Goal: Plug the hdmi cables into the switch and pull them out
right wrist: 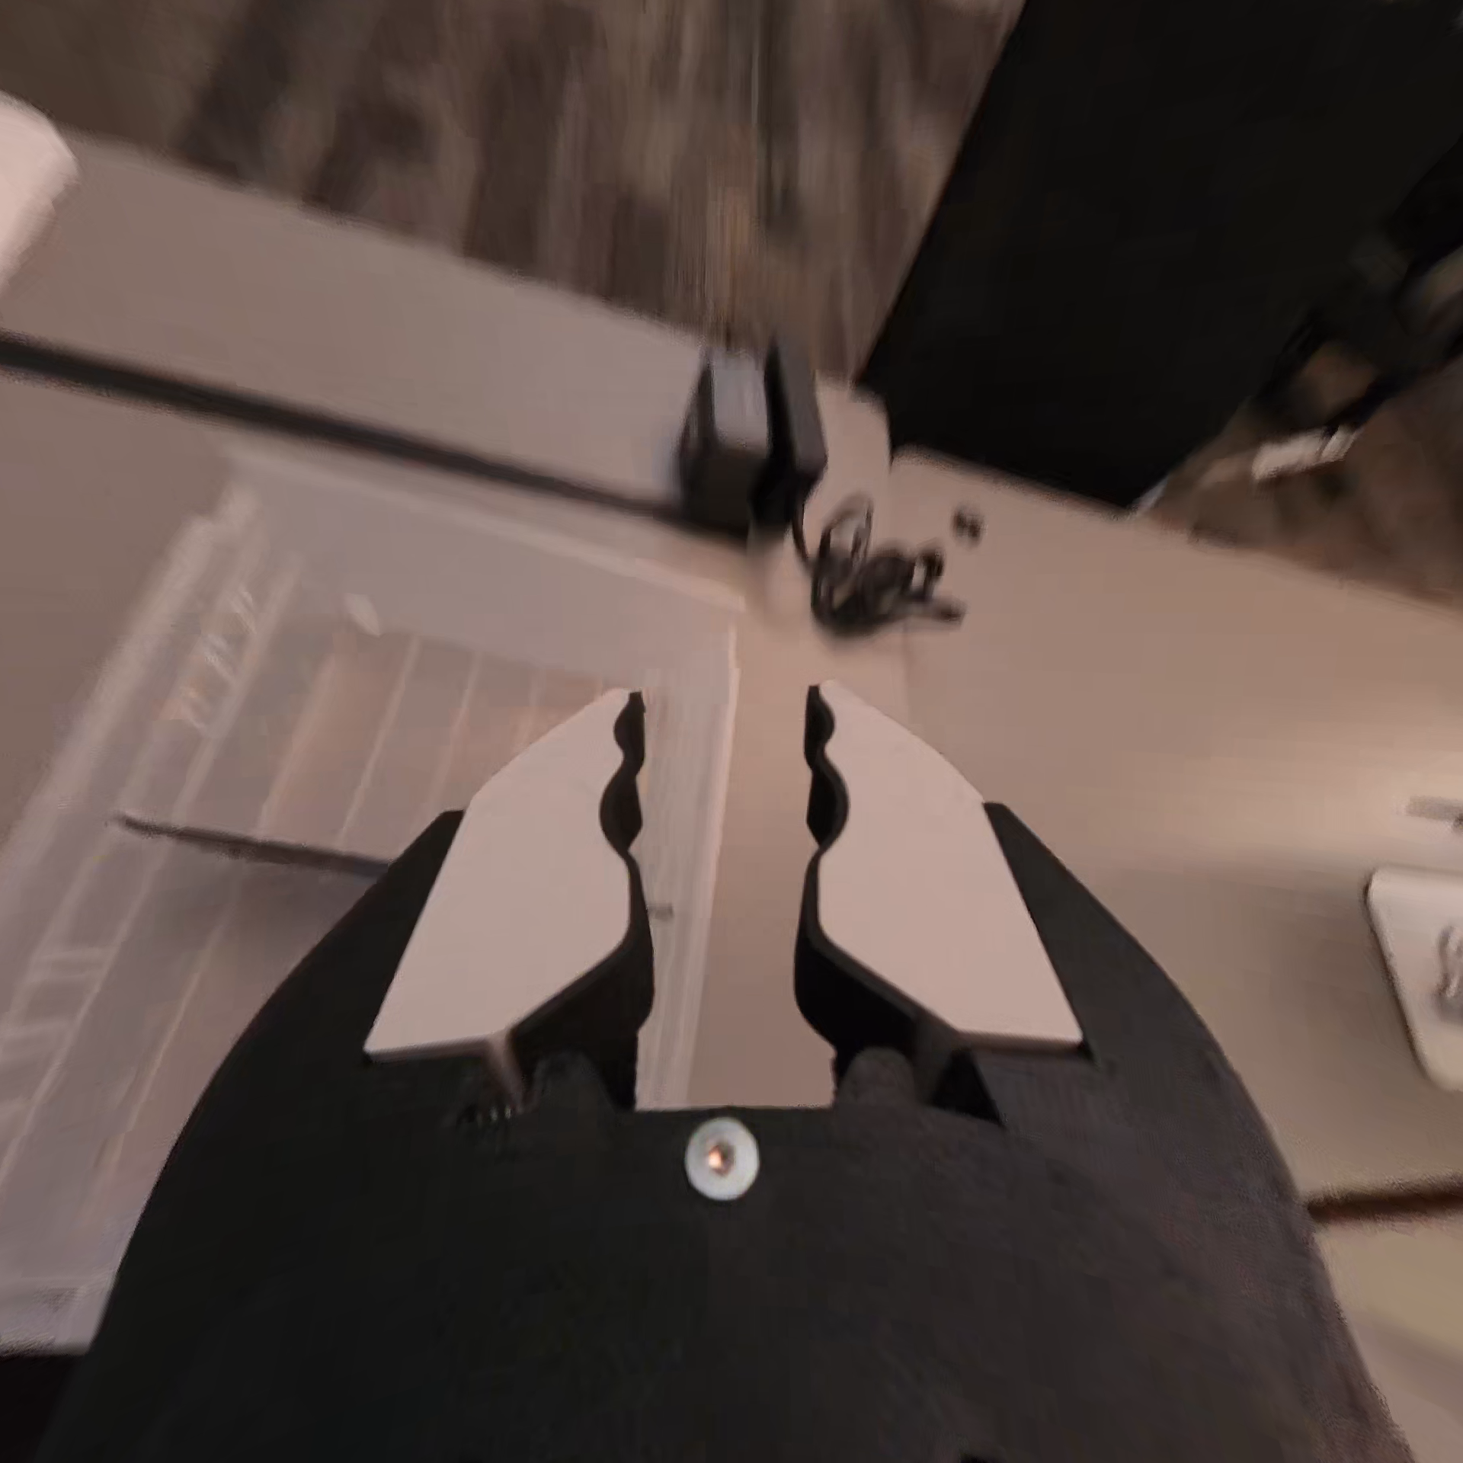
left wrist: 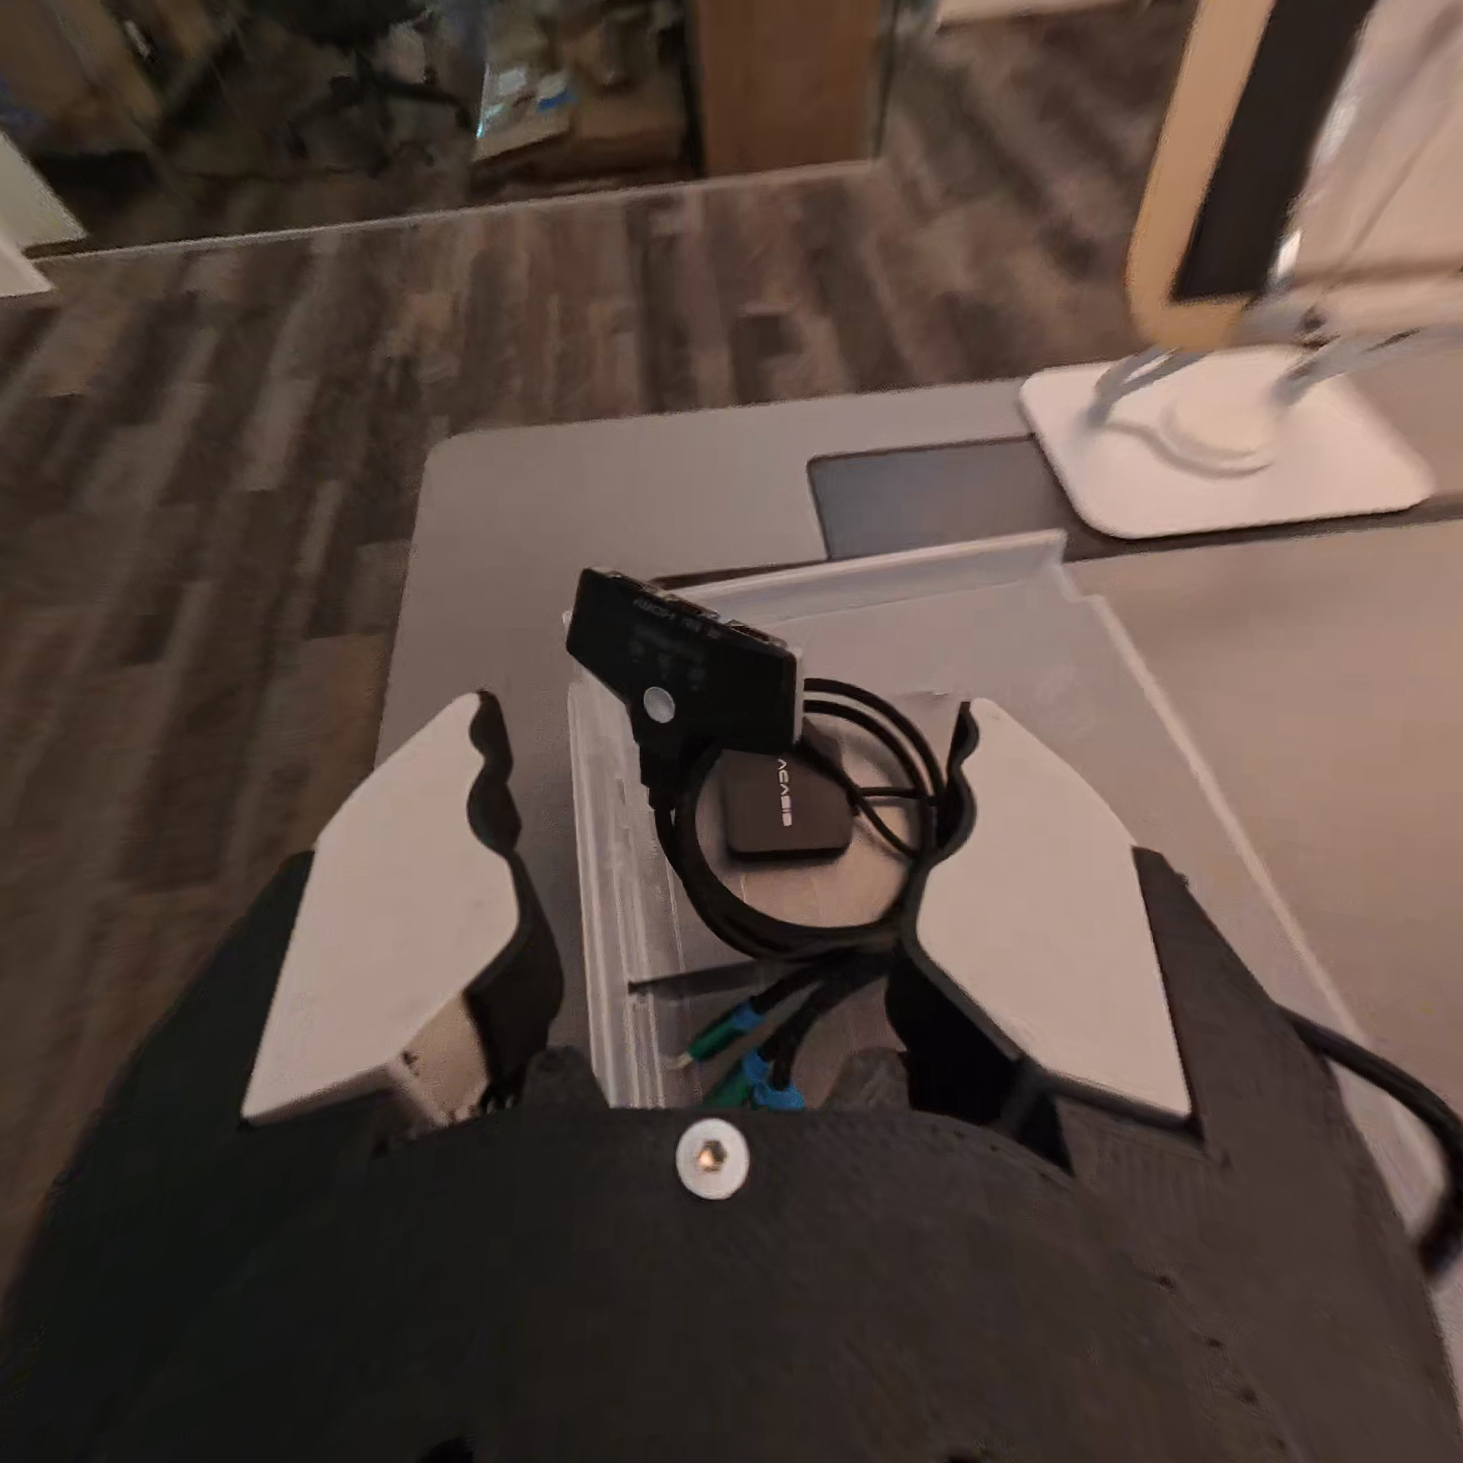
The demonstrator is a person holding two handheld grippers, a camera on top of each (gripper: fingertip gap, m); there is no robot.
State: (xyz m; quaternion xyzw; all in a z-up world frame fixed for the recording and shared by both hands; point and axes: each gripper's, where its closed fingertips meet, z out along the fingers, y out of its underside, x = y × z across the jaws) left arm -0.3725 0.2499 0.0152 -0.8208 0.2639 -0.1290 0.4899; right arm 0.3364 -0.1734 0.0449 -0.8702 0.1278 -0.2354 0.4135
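Observation:
In the left wrist view the black HDMI switch (left wrist: 681, 665), with a round silver button, sits tilted on the wall of a clear plastic box (left wrist: 617, 871). A coiled black cable (left wrist: 799, 910) runs from it inside the box, around a small black square device (left wrist: 780, 807). Cable ends with green and blue parts (left wrist: 736, 1045) lie near my palm. My left gripper (left wrist: 724, 712) is open wide and empty, its fingertips on either side just short of the switch. My right gripper (right wrist: 728, 693) is open with a narrow gap, empty, above the table. Farther off lies a bundle of black cable (right wrist: 871, 570).
A white monitor stand (left wrist: 1219, 443) and a grey pad (left wrist: 926, 499) are at the back right of the table. In the blurred right wrist view, a black boxy thing (right wrist: 748, 427) stands at the table's edge, a clear plastic box (right wrist: 396, 712) is at left, and a white object (right wrist: 1425, 974) is at right.

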